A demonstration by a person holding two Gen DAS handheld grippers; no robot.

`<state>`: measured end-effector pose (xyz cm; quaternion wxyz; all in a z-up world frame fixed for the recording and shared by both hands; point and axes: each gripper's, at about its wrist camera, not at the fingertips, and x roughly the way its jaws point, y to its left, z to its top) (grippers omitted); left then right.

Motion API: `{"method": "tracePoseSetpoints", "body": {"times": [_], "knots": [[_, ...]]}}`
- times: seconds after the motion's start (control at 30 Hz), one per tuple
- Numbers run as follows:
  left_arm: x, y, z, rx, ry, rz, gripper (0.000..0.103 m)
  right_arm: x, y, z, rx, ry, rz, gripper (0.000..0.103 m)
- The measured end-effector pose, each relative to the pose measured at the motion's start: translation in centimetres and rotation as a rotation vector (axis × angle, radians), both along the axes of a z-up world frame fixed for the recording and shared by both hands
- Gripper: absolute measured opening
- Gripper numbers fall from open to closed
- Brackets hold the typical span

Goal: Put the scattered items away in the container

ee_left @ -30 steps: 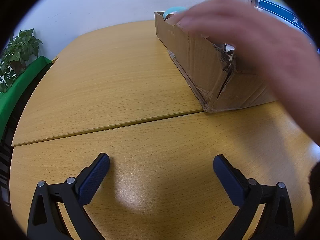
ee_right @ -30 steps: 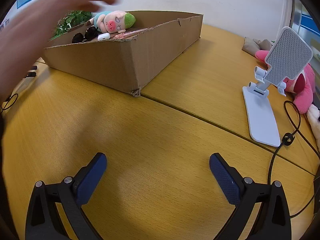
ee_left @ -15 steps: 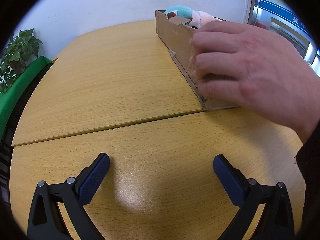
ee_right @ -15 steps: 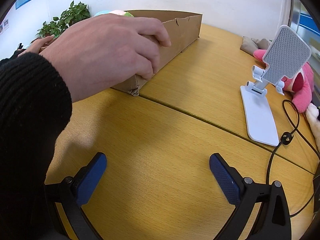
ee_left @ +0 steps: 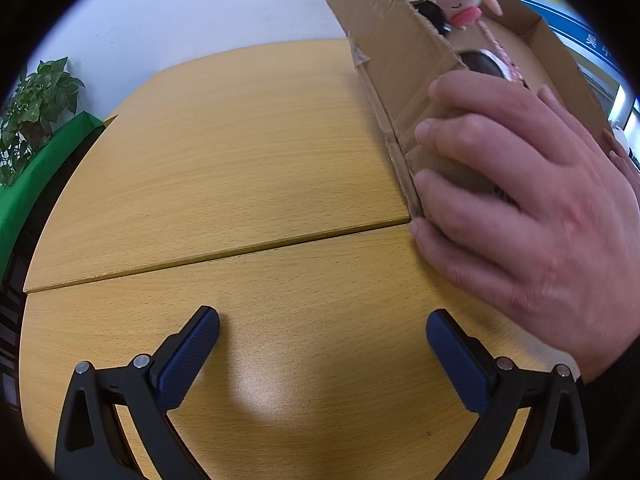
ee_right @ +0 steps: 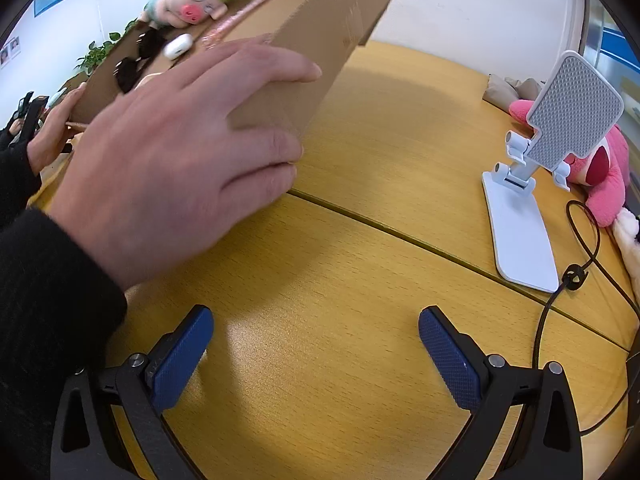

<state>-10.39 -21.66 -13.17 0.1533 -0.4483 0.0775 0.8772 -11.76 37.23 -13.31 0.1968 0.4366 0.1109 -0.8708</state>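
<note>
Nearest in both views the tongs lie idle on the wooden surface (ee_left: 248, 184): the left tongs (ee_left: 322, 344) and the right tongs (ee_right: 316, 340) each have their blue pads spread wide with nothing between them. Just beyond them a bare hand (ee_left: 516, 208) in a dark sleeve grips the near corner of the box (ee_right: 320, 28), and a second hand (ee_right: 56, 128) holds its far end, so the box is tipped, the near side lifted off the surface. Inside it a pig plush (ee_right: 192, 0) sits against the high wall, with dark sunglasses (ee_right: 138, 58), a small white case (ee_right: 178, 46) and what seems to be a pinkish strip lower down; the blur makes that last one hard to name. Off to the right, well apart from the box, a white phone stand (ee_right: 532, 184) and a pink plush (ee_right: 604, 176) remain out on the surface with a black cable (ee_right: 576, 276) beside them. To handle this step well, I would keep both hands level with each other and set the box down slowly, so the loose things slide no further toward the open edge, and land it within easy reach of the stand and the plush.
</note>
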Motion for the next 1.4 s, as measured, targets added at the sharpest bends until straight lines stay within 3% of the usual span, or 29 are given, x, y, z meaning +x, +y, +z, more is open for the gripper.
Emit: {"method": "tracePoseSetpoints", "body": {"times": [1.4], "knots": [[0.0,-0.21,0.1,0.001,0.001,0.012,0.103,-0.14,0.22,0.01,-0.002,0.0,0.002,0.103]]}}
